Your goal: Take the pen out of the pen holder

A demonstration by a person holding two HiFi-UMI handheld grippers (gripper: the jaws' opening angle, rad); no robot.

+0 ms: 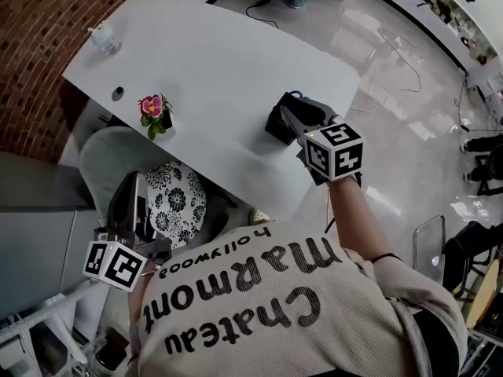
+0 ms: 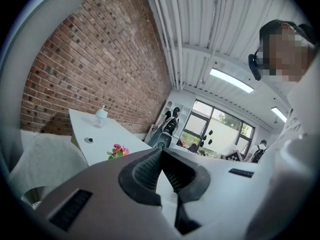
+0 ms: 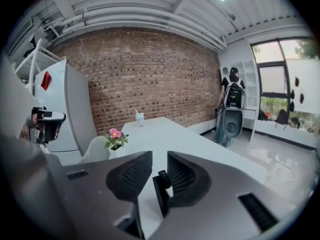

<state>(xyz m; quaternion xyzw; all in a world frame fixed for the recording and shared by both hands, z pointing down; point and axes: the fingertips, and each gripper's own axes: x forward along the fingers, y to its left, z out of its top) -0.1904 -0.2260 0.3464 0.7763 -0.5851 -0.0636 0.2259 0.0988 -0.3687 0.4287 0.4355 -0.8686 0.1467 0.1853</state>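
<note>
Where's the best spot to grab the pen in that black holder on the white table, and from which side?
Grip the pen by its dark top end, the only part showing above the pen holder. It appears to stand upright, so come down at a slant from the person's side with the right gripper, whose open jaws flank it, one pad on each side, then probably lift straight up.

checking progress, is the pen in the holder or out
In. The pen stands in the black holder, its top poking out, between the open jaws of the right gripper, not gripped.
</note>
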